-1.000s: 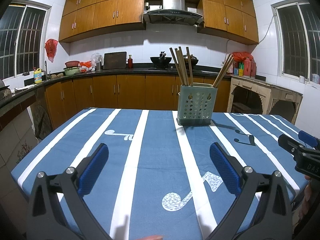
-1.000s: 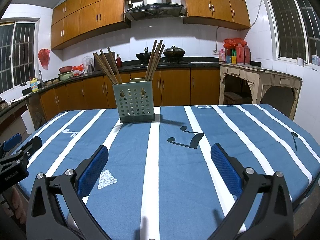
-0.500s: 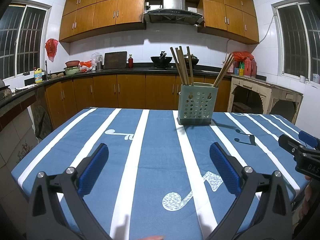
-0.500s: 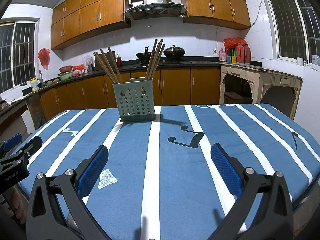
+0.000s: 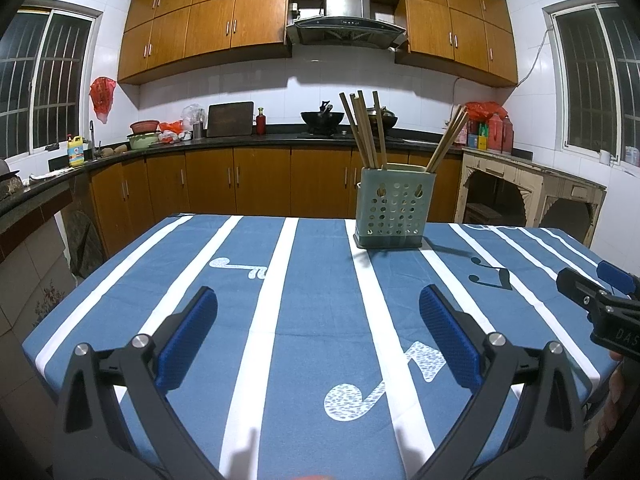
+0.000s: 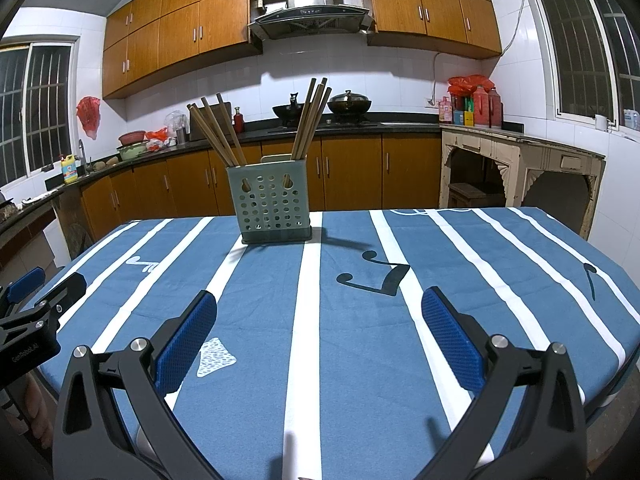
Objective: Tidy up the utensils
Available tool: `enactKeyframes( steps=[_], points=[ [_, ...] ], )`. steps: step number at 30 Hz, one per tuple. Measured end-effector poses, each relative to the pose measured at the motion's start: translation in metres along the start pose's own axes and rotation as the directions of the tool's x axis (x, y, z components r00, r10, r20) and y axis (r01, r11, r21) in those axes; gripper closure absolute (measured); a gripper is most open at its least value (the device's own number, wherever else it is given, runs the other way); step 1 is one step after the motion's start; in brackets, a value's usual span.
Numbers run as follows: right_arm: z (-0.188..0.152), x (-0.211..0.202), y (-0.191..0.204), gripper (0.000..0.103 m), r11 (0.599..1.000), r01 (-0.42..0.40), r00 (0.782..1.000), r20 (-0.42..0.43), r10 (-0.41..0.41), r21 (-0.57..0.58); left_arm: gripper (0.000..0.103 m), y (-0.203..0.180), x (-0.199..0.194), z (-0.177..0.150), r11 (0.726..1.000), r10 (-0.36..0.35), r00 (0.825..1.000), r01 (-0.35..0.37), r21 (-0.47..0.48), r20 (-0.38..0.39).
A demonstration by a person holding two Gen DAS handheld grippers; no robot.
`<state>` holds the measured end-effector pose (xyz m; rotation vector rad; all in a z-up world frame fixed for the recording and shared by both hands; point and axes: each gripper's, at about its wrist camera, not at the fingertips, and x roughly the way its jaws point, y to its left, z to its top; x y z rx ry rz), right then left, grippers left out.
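A pale green perforated utensil holder (image 5: 390, 208) (image 6: 272, 204) stands upright at the far end of the table. Two bunches of wooden chopsticks (image 5: 362, 130) (image 6: 310, 118) lean out of it, one to each side. My left gripper (image 5: 318, 306) hovers low over the near part of the table, open, with nothing between its blue pads (image 5: 188, 338). My right gripper (image 6: 320, 306) is likewise open and empty, well short of the holder. Each gripper shows at the edge of the other's view: the right gripper (image 5: 600, 300) and the left gripper (image 6: 36, 304).
A blue tablecloth (image 5: 316, 288) (image 6: 360, 300) with white stripes and music notes covers the table. Behind it run wooden kitchen cabinets (image 5: 256, 180), a dark counter with pots, bottles and bowls, and a pale sideboard (image 6: 520, 168) at right.
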<state>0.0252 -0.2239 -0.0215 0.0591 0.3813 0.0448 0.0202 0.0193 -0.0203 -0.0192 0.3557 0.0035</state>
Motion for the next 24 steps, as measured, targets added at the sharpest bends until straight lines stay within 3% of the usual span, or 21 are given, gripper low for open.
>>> enactKeyframes(
  steps=[24],
  points=[
    [0.0016,-0.0002,0.0003,0.002,1.000,0.000,1.000,-0.002,0.000,0.001,0.004,0.0020,-0.0028,-0.0059,1.000,0.001,1.000,-0.001,0.001,0.000]
  ],
)
